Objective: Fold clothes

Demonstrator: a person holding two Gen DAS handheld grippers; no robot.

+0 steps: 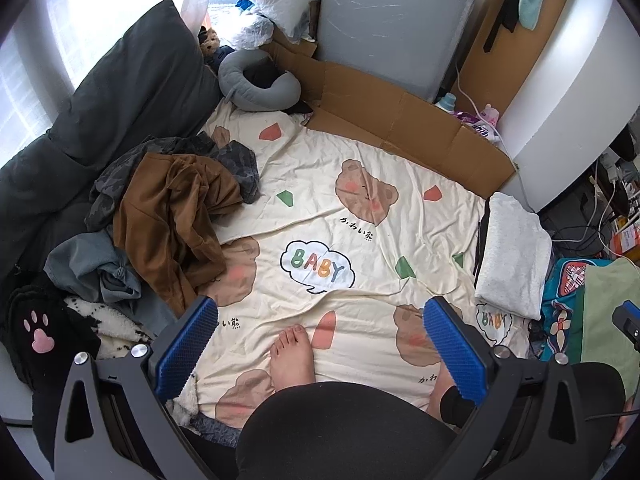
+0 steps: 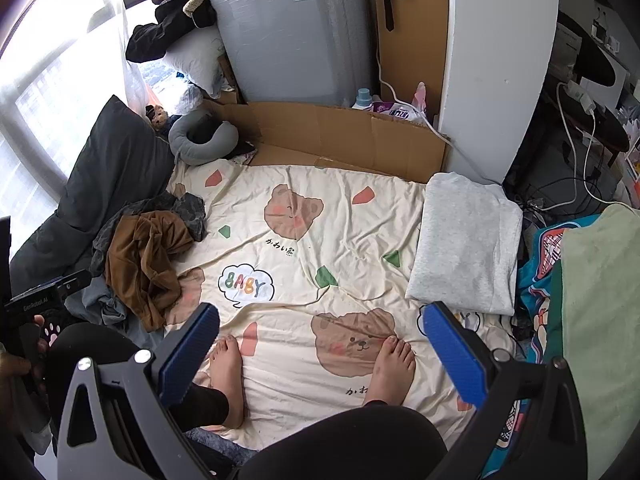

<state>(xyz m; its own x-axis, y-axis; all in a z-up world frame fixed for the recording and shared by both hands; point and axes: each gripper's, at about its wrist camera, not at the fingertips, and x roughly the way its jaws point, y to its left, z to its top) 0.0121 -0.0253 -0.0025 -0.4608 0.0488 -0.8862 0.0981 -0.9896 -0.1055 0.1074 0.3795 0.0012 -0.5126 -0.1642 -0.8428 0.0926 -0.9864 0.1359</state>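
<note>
Clothes [image 1: 168,208] lie heaped left of both hand-held grippers [image 1: 320,346] [image 2: 324,354]; each gapes wide, empty, above the bedsheet [image 1: 360,216].

My left gripper [image 1: 320,348]: dark grey frame, triangular cutouts, round silver screws, blue ribbed pads [image 1: 186,346]. My right gripper [image 2: 322,354]: same build, blue pads [image 2: 454,354]. Black handle at left edge of right view, white lettering, too small to read. Black leggings [image 2: 200,404], feet [image 2: 390,372] bare.
</note>
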